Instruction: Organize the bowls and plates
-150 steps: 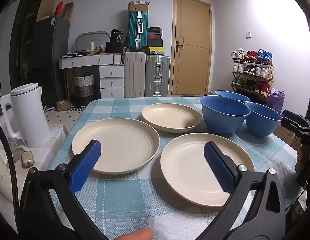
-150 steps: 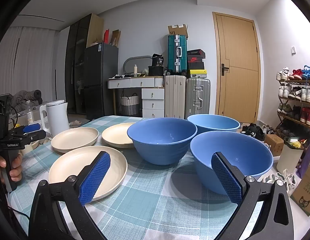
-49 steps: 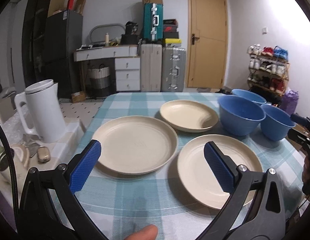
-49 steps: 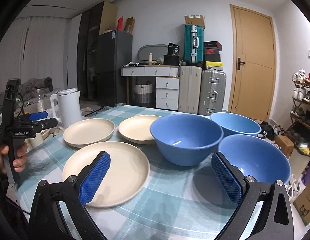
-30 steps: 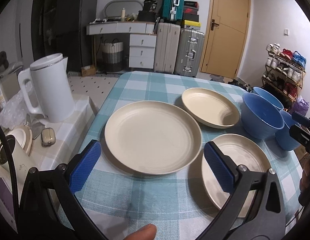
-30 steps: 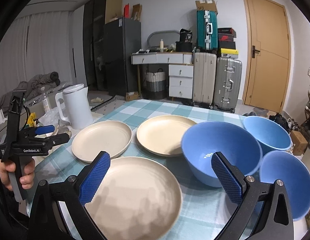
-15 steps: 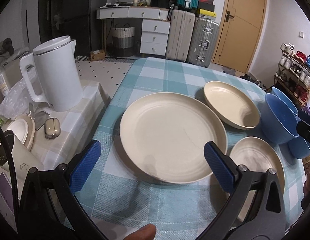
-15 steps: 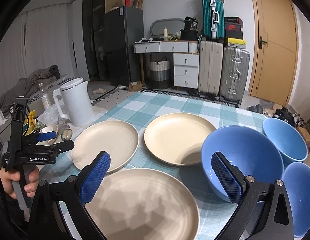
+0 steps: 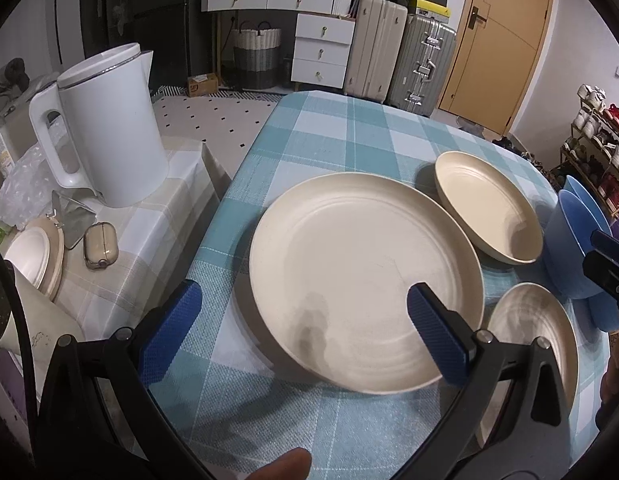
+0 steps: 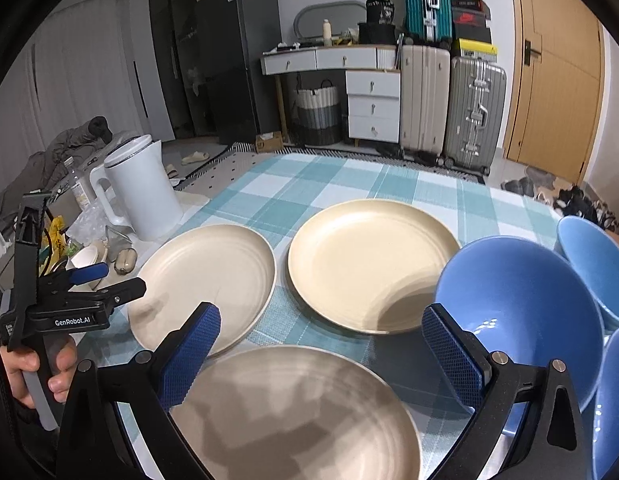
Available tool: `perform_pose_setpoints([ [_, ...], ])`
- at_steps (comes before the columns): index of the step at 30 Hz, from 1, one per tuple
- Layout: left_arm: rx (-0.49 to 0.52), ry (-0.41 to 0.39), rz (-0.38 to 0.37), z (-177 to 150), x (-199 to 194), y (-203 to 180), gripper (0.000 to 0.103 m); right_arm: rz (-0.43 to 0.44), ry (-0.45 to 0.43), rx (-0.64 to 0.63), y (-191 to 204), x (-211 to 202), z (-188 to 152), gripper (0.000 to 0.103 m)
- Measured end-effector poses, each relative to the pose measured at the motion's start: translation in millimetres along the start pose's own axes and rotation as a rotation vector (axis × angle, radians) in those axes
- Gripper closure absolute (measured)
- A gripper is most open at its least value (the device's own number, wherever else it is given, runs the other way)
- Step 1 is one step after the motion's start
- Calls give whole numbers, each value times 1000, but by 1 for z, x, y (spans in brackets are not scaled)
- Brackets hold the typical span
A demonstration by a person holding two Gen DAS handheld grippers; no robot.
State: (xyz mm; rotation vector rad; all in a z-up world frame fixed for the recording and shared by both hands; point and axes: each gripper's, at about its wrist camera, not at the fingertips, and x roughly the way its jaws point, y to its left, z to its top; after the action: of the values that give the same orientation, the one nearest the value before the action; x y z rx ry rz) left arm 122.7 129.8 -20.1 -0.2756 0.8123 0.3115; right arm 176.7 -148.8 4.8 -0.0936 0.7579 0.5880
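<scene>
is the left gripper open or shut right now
Open: the left gripper has its blue pads wide apart over the cream plate, holding nothing.

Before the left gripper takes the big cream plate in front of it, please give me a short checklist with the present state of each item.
1. Left gripper open: ok, fingers spread wide.
2. Left gripper holds nothing: ok.
3. Big cream plate bare on top: ok.
4. Plate apart from the neighbour plate: cannot tell, the rims look very near.
5. Fingers around the plate's rim: not ok, both are above the plate.
6. Right gripper out of the way: ok, open over the near plate.
</scene>
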Motion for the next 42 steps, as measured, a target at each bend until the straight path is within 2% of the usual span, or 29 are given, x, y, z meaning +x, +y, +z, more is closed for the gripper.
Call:
perform_pose_setpoints([
  [9, -11, 43, 20, 2, 14, 11, 0, 39, 51, 15, 5, 30, 7, 0],
  [23, -19, 98, 41, -1, 28, 31, 0, 123, 129, -16, 39, 71, 9, 1],
  [28, -27, 103, 35, -2, 29, 33, 0, 156, 160, -25, 50, 86, 6, 7],
  [31, -28, 107, 34, -2, 31, 34, 0, 162, 185, -20, 55, 95, 5, 19],
  [38, -49, 134, 23, -3, 37, 39, 1, 169, 226, 8, 56, 113, 4, 23],
  [42, -49, 138, 7, -4, 40, 39, 9, 174, 238, 17, 56, 120, 4, 37],
])
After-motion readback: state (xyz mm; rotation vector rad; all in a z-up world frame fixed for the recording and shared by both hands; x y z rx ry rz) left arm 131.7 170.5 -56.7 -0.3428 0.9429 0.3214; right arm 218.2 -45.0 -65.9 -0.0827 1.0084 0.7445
